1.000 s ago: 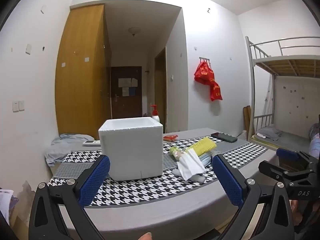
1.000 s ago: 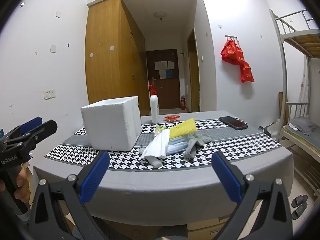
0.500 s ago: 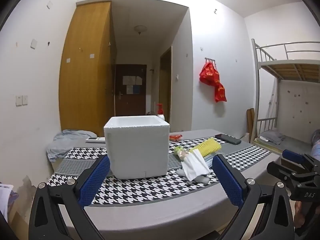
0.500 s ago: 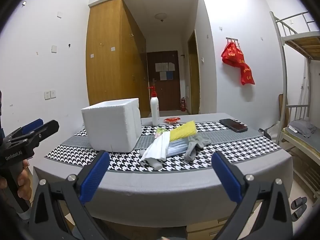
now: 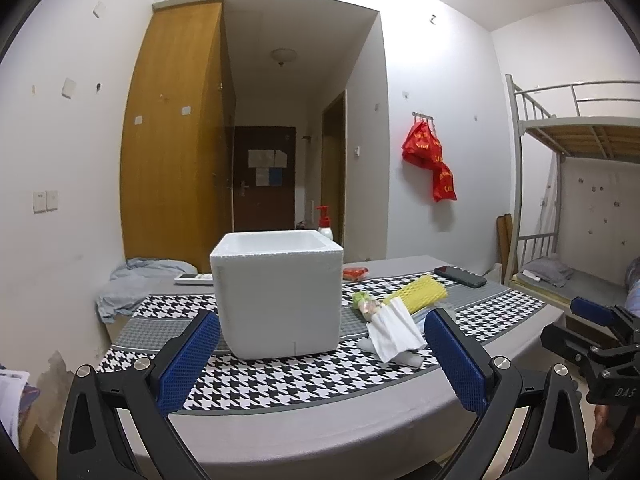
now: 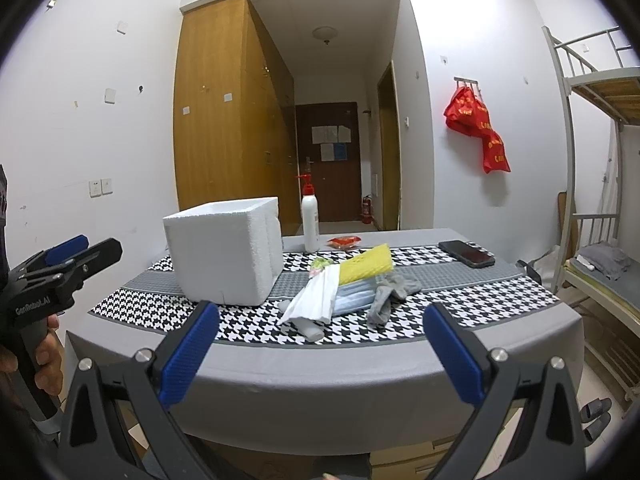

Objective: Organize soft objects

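Several soft things lie heaped on the houndstooth runner (image 6: 460, 300) of the grey table (image 6: 360, 376), just right of the open white foam box (image 6: 224, 256). The heap holds a yellow mesh foam sleeve (image 6: 366, 268) on top at the back, a folded white cloth (image 6: 316, 300) slanting across the front, a pale blue face mask (image 6: 354, 300) under it, a grey sock (image 6: 386, 294) draped off the right side, another light grey piece (image 6: 308, 328) sticking out toward the table's near edge, and a small green and pink item (image 6: 320, 263) at the back, too small to identify. From the left wrist view the same white cloth (image 5: 394, 330) and yellow sleeve (image 5: 418, 297) sit beside the box (image 5: 280, 296).

Both grippers hang short of the table edge, holding nothing. The left gripper (image 5: 320, 360) has its blue-padded fingers spread wide, and the right gripper (image 6: 320, 356) is spread just as wide.

Readable writing is scarce: the left gripper's body, seen from the right wrist view, carries "GenRobot.AI" (image 6: 34, 304), and the right gripper's body in the left view shows "DAS" (image 5: 624, 392). The red bags (image 6: 478, 124) on the wall hook bear yellow characters that I cannot make out. A white pump bottle (image 6: 310, 222), a dark phone (image 6: 466, 253) and a small red packet (image 6: 344, 242) also rest on the table.
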Available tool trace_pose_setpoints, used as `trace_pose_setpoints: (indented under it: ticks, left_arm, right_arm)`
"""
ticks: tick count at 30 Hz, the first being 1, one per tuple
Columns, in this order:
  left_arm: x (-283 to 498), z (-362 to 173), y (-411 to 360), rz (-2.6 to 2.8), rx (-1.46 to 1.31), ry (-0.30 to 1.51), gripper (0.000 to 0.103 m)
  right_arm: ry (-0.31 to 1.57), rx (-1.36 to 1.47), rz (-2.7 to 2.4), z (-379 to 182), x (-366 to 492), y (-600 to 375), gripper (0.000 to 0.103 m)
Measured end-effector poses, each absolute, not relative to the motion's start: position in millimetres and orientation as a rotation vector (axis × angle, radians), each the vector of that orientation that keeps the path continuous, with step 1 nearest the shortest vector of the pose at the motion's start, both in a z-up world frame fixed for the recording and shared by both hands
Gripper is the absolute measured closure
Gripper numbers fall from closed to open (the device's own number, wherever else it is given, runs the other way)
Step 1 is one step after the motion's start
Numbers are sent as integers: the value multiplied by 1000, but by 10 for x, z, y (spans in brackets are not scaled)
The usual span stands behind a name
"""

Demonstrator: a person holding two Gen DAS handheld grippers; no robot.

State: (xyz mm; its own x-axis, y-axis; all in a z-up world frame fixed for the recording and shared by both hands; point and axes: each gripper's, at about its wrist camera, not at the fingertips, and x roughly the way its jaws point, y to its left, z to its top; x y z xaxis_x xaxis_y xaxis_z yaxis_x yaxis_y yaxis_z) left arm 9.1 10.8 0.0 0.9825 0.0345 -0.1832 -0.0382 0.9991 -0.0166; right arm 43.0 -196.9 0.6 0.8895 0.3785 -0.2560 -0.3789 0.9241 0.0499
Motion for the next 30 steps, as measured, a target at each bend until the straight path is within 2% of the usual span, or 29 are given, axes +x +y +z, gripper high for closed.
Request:
trace_pose_setpoints:
  ticks: [30]
  left_arm:
    - [276,5,111,33,-25,208,1]
  right_arm:
    - [257,2,397,61,590,-1988,0]
